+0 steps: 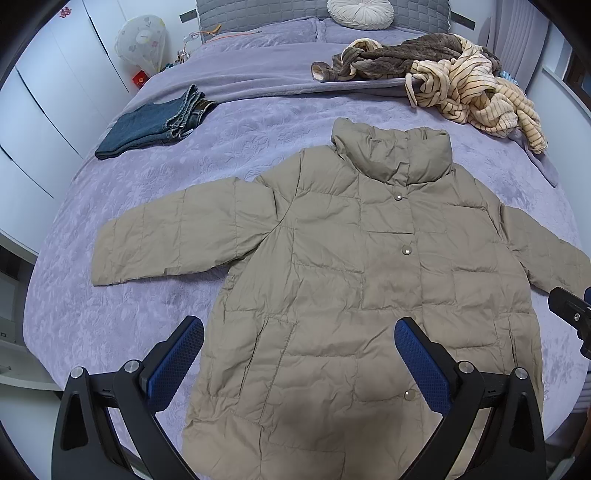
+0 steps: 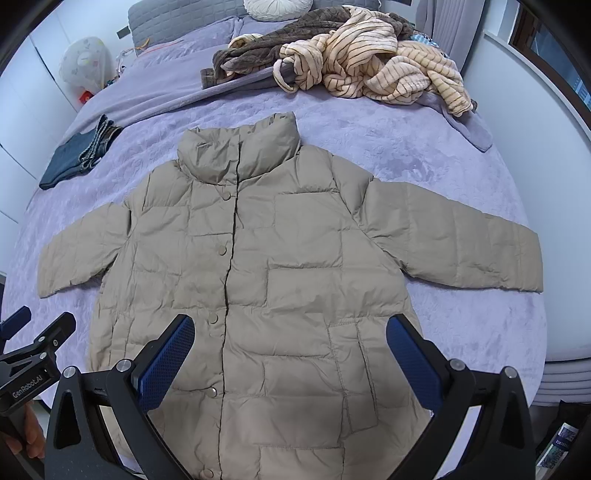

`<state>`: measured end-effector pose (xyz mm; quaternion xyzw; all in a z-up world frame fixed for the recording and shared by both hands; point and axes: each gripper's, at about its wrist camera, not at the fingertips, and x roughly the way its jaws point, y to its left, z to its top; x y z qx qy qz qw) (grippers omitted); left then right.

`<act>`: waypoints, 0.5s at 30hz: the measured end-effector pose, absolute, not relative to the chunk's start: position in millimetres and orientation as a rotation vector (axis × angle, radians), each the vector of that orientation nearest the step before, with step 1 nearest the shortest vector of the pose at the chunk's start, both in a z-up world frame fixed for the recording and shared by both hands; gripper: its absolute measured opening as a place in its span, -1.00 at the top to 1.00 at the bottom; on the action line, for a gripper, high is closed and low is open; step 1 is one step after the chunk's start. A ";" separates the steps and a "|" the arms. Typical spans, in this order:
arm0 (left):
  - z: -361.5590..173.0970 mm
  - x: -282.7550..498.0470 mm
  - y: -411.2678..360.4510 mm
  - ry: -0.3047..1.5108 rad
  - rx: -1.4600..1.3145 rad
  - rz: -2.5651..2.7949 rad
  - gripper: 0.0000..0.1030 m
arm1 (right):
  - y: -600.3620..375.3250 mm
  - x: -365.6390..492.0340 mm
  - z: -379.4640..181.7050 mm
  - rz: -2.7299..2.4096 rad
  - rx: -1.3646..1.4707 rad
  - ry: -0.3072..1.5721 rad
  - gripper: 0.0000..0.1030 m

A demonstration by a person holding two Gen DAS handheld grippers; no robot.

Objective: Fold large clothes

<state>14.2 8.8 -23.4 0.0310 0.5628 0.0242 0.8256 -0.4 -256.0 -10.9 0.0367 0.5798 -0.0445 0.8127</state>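
Note:
A khaki quilted puffer jacket (image 1: 351, 266) (image 2: 280, 266) lies flat and face up on the lilac bed, collar toward the headboard, both sleeves spread out sideways, snaps shut down the front. My left gripper (image 1: 299, 332) hovers open above the jacket's lower left part, nothing between its blue pads (image 1: 177, 358). My right gripper (image 2: 290, 328) hovers open above the lower right part, beside the pocket, and holds nothing. In the left wrist view, the right gripper (image 1: 570, 314) shows at the right edge. In the right wrist view, the left gripper (image 2: 37, 343) shows at the lower left.
Folded blue jeans (image 1: 155, 123) (image 2: 77, 155) lie at the bed's left side. A heap of striped cream and brown fleece clothes (image 1: 450, 77) (image 2: 354, 62) sits at the back right. A round pillow (image 1: 360, 13) leans at the headboard. White wardrobes (image 1: 44, 110) stand left of the bed.

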 end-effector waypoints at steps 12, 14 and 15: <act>-23.3 14.2 8.4 1.197 0.067 0.050 -1.00 | -254.6 0.7 -10.0 -0.097 0.079 1.238 -1.00; -23.3 13.9 9.1 1.197 0.066 0.051 -1.00 | -255.0 -0.2 -10.4 -0.096 0.078 1.237 -1.00; -23.3 13.9 9.0 1.198 0.066 0.051 -1.00 | -254.8 0.2 -10.3 -0.096 0.079 1.237 -1.00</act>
